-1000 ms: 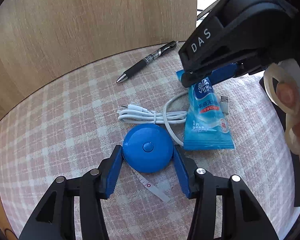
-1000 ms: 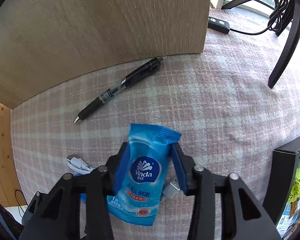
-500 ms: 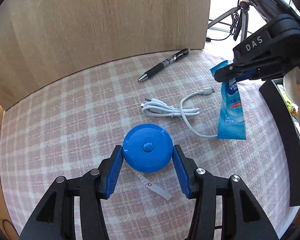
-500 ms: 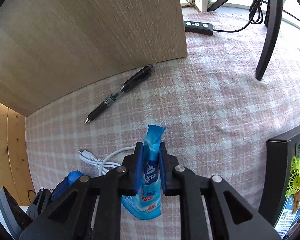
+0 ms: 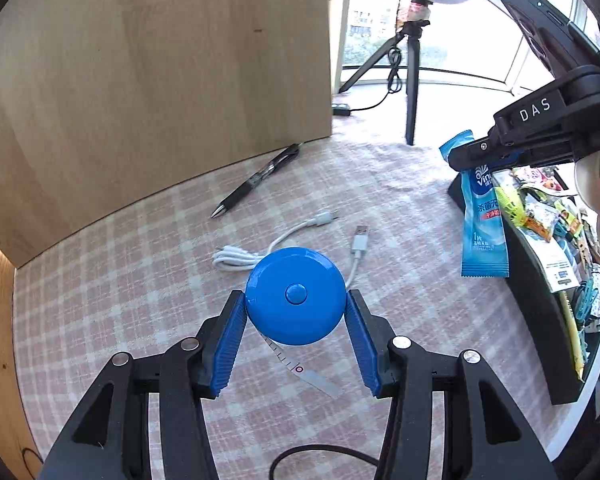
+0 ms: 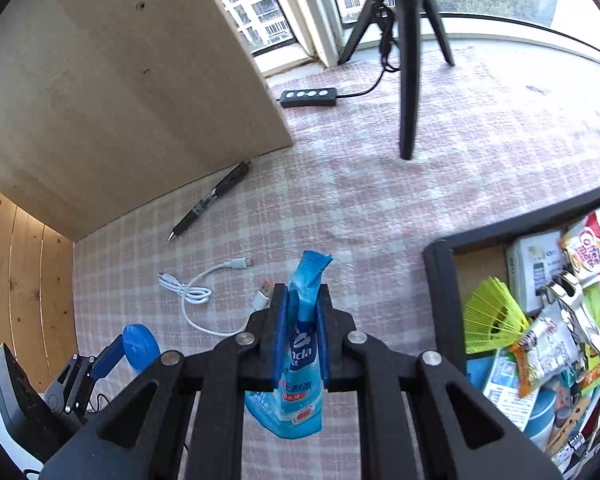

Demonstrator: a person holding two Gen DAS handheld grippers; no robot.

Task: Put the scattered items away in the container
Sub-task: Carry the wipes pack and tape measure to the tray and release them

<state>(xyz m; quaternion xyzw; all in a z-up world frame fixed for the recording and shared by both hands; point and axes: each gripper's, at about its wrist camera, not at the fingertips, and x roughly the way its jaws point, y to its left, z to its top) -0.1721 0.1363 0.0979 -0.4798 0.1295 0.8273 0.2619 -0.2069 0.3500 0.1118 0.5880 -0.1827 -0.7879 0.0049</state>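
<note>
Clearly "Vinda" reads on the blue wipe packet point(image 5: 482, 224), "DAS" on the right gripper point(image 5: 466, 156).

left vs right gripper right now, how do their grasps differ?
The left gripper holds a round blue tape measure by its rim, jaws wide; the right gripper pinches a flat wipes packet, jaws nearly together. The tape measure sits level between the left pads, its tape end trailing; the packet hangs limp below the right fingers, beside the box. Both are shut on blue items.
</note>
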